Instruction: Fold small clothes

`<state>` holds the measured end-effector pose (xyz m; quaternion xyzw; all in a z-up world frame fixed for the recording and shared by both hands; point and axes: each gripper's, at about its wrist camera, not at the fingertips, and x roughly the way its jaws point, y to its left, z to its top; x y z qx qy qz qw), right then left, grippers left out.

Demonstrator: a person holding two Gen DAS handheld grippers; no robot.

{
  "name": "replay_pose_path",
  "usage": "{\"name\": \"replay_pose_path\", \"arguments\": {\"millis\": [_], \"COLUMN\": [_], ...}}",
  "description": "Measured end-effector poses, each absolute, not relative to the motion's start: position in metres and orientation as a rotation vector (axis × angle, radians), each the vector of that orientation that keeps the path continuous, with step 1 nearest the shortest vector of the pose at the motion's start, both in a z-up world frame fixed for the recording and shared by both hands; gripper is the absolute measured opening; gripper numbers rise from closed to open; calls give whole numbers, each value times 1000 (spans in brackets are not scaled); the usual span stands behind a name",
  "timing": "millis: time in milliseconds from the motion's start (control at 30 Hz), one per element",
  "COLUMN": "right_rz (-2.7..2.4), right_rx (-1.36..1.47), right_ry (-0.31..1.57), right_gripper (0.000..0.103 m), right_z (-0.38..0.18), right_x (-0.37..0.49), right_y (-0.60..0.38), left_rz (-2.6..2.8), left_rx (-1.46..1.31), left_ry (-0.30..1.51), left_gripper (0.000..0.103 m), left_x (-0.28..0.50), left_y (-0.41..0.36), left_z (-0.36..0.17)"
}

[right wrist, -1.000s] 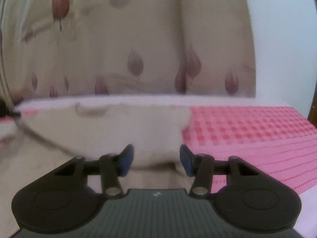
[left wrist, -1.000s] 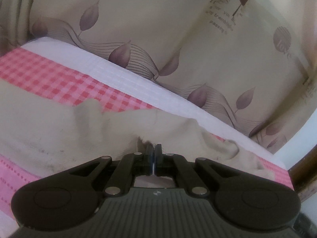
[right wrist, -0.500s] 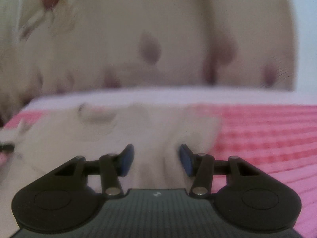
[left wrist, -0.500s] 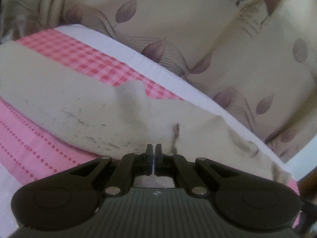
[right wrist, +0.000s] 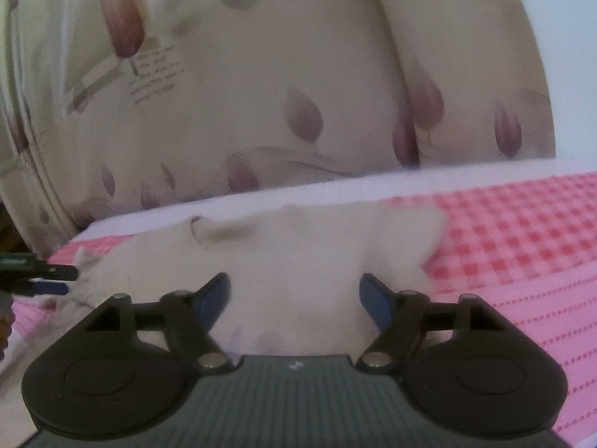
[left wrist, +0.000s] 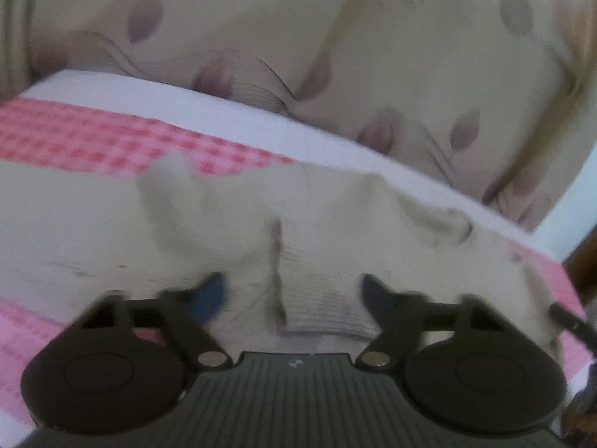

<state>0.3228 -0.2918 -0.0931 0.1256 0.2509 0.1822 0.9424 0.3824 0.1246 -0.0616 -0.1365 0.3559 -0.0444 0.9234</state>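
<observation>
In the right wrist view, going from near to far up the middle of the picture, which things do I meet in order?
right gripper with open jaws → cream garment lying flat → white edge of the bed cover → beige curtain with leaf pattern.

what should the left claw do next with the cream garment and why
Probably ease forward and close on the ribbed hem: the left claw is open with the cream garment lying flat on the pink cloth, and the right claw is open too, so nothing is gripped.
</observation>
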Motion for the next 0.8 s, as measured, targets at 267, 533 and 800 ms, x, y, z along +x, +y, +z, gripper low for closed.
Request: {"name": "replay_pose_path", "arguments": {"millis": [267, 533, 800], "right_rz": [351, 358, 336], "right_rx": [164, 68, 41], "right_ry": [508, 522, 535], "right_gripper": [85, 91, 92], "right_z": [-98, -101, -99], "right_x": [316, 312, 314], "right_y": [-274, -260, -254], "left_rz": [84, 154, 346], "left_rx": [-237, -434, -585], "left_ry": [657, 453, 469], "left_gripper": [0, 101, 84], "left_x": [381, 308, 265], "left_y": [140, 223, 373], "left_z": [-64, -47, -30]}}
